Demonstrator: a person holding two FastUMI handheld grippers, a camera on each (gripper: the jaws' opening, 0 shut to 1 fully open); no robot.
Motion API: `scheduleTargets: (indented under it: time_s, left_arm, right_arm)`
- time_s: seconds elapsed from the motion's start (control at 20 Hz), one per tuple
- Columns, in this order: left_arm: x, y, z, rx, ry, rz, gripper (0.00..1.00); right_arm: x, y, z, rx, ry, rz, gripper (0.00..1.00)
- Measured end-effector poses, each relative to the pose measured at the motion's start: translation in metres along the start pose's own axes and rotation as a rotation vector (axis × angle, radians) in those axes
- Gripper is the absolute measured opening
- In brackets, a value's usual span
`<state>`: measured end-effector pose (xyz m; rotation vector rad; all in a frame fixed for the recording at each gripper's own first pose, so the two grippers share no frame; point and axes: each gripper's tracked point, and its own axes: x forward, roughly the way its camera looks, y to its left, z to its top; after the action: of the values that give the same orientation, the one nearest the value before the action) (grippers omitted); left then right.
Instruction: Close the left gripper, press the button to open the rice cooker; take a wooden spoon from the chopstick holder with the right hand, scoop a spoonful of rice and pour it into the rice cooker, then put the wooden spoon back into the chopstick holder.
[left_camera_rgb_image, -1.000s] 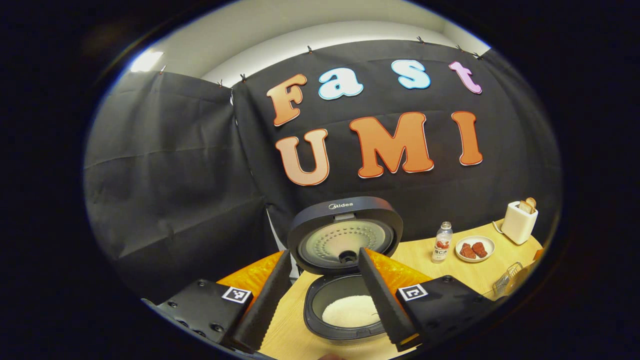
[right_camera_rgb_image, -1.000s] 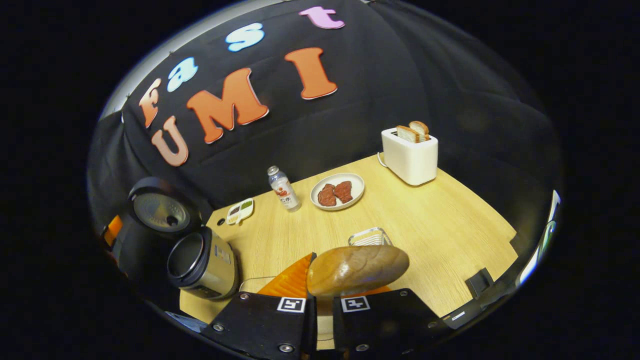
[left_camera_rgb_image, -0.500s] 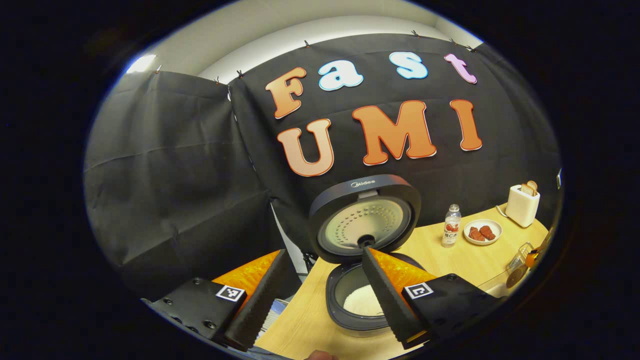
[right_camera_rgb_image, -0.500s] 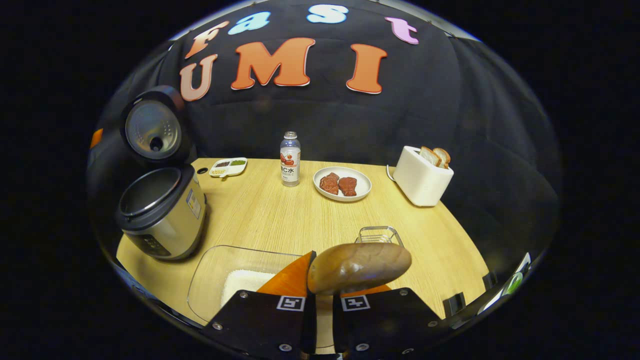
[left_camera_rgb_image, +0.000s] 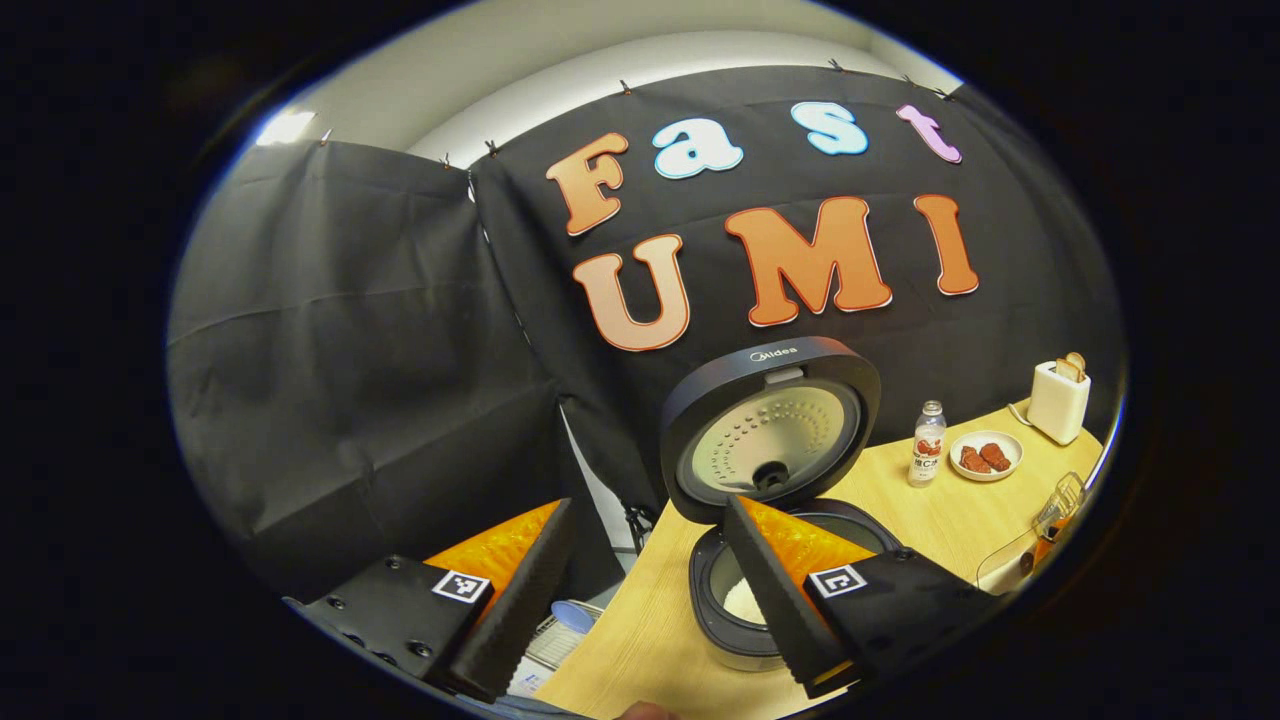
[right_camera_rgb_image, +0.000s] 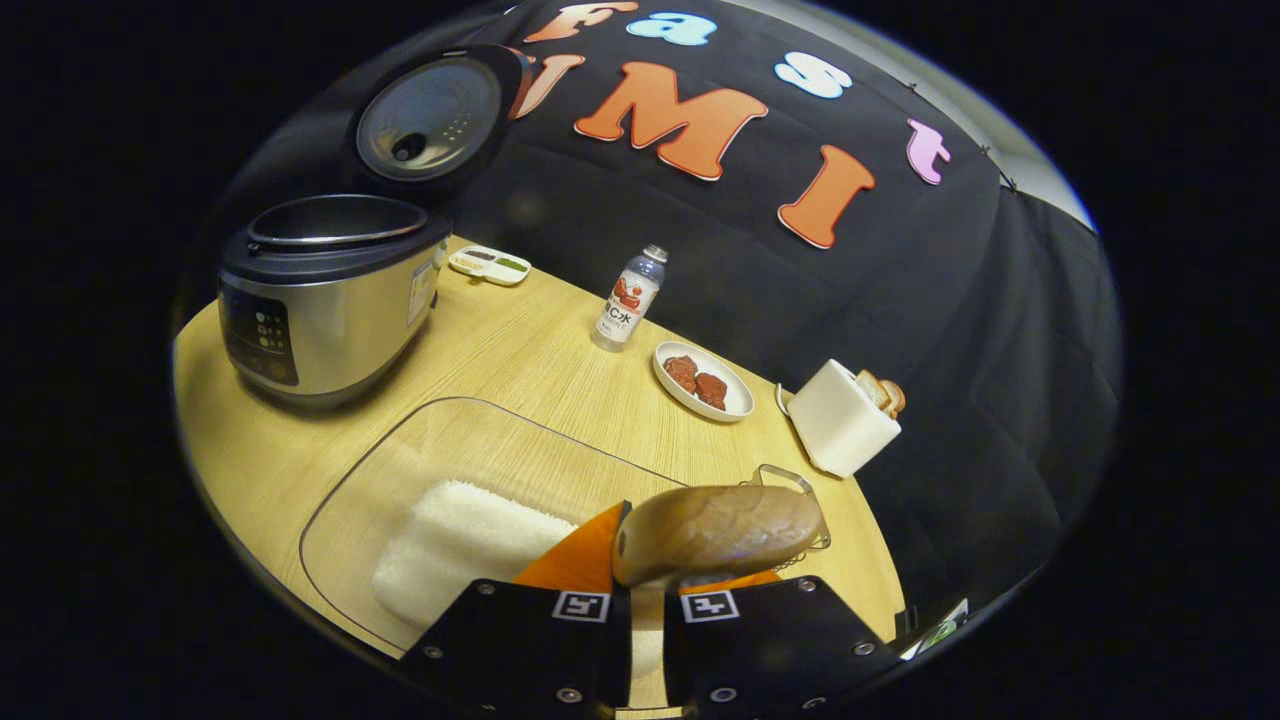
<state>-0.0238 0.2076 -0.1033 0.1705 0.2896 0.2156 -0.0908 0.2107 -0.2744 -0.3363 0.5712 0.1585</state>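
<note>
Looking along the spread, empty left gripper: rice cooker on table, lid up, brand lettering on rim, rice inside. Right gripper view: right gripper clamped on glossy brown wooden spoon, above glass dish of rice.

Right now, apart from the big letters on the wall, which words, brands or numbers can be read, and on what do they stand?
"Midea": on the rim of the open lid of the rice cooker.
Bottle, its label: too blurred to read.
Control panel and side sticker on the rice cooker: too small to read.
</note>
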Motion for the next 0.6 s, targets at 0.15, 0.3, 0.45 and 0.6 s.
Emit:
scheduleTargets:
  time_s: [0.15,0.3,0.45,0.6]
  left_arm:
    - [0.003,0.000,0.002,-0.006,-0.007,-0.006,1.00]
    - [0.005,0.000,-0.002,-0.014,-0.006,-0.008,1.00]
    - [0.006,0.001,-0.010,-0.023,0.013,-0.006,1.00]
    - [0.005,0.001,-0.015,-0.023,0.030,-0.008,1.00]
  right_arm:
    - [0.004,0.002,-0.005,0.131,0.032,0.014,0.11]
    - [0.007,0.000,-0.003,0.241,0.041,0.017,0.11]
    - [0.003,0.023,0.007,0.388,0.028,0.117,0.11]
    - [-0.001,0.044,0.015,0.448,0.026,0.202,0.11]
